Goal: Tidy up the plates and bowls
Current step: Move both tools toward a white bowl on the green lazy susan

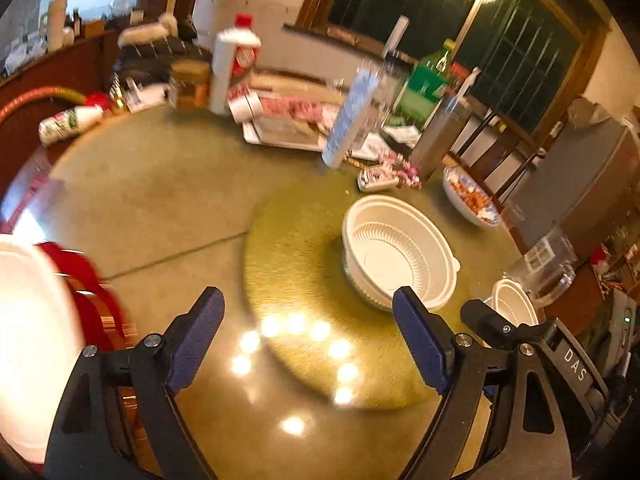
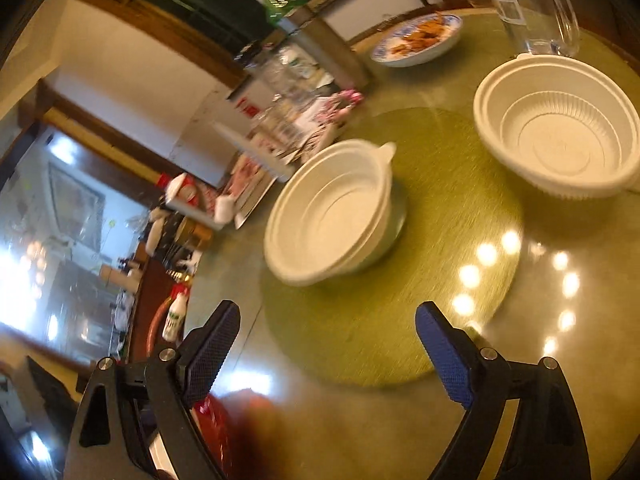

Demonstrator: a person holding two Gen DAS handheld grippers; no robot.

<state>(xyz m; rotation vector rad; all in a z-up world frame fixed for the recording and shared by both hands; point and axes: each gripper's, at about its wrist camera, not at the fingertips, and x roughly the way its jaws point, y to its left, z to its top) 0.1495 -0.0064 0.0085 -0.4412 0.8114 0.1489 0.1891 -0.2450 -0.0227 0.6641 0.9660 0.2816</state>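
Table (image 1: 168,184) | white bowl (image 1: 394,250) centre | both tongs (image 1: 308,328) (image 2: 328,344) open, empty

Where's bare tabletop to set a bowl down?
Bare: the glossy near strip between the round green mat and the camera, and the mat's near half in front of the white ribbed plastic bowls. Crowded: the far side, with bottles and packets.

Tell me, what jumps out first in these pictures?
Two white ribbed plastic bowls: one mid-table on the round green mat, another to its right by a clear glass jug. Behind sits a blue-patterned plate of food. Both the right gripper and the left gripper are open, empty.
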